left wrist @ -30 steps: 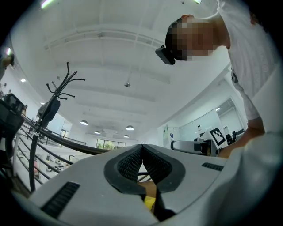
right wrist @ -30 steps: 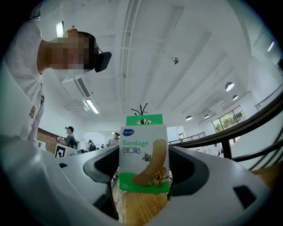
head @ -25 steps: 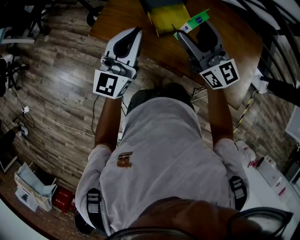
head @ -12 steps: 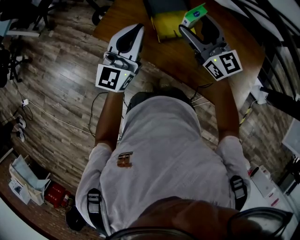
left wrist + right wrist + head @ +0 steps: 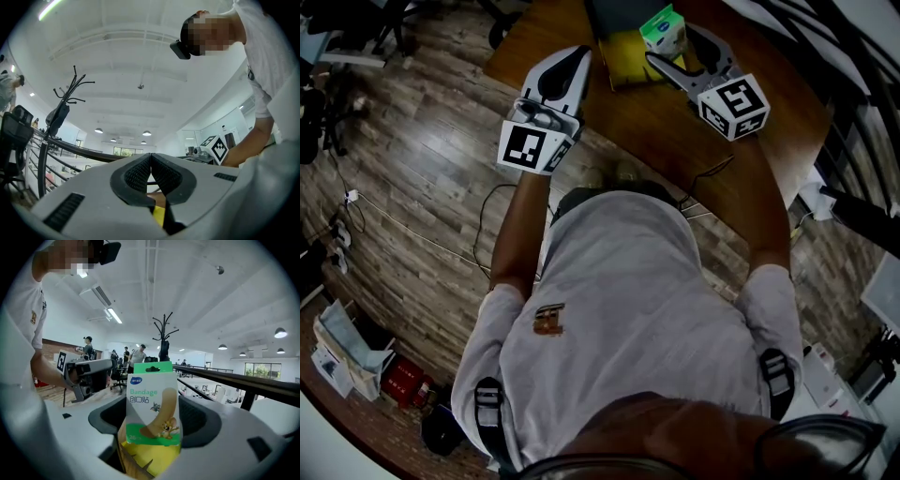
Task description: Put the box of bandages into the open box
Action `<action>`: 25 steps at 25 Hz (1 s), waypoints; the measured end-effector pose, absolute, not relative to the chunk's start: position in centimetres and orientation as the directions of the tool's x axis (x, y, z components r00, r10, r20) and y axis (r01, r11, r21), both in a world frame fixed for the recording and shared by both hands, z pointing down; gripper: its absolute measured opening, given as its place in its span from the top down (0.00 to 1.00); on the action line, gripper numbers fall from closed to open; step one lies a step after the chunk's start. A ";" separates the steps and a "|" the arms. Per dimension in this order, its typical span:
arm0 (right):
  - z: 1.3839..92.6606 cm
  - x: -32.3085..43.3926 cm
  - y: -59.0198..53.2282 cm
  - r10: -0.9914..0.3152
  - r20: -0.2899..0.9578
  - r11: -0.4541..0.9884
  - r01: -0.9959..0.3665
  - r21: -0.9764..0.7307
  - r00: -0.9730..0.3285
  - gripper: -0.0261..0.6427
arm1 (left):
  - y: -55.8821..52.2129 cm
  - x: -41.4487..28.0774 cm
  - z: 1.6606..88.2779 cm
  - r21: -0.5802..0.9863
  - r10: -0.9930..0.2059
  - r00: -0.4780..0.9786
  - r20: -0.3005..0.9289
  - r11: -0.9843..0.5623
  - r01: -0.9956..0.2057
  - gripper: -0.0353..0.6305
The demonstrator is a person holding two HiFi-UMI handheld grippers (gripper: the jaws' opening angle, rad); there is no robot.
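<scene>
Left gripper [image 5: 151, 171] is clenched on nothing, parked over the near edge of the surface [image 5: 647, 122]. Right gripper [image 5: 154, 423] is grasping the bandage box [image 5: 152, 399] upright by its lower part. It hangs right above the yellow open box [image 5: 630, 58], not inside yet. My take: come straight down with no tilt, clear the near wall, and only let go once the bottom is well inside. If the open box slides, the left one is close enough to pin it.
</scene>
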State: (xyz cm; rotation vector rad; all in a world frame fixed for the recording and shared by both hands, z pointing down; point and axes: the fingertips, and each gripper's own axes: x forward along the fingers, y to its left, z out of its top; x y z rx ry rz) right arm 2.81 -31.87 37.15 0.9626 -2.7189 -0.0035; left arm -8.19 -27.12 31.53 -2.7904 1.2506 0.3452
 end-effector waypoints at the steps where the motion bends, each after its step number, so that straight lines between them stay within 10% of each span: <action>1: 38.0 2.8 -32.1 -0.606 0.274 0.790 -0.605 0.099 -0.747 0.47 | -27.3 -8.0 31.7 0.036 -0.732 0.643 -0.226 -0.665 -0.746 0.92; 25: 55.1 2.3 -37.0 -0.236 0.831 0.964 -0.230 0.134 -0.504 0.47 | -30.9 -7.9 34.8 0.062 -0.783 0.598 -0.169 -0.614 -0.787 0.92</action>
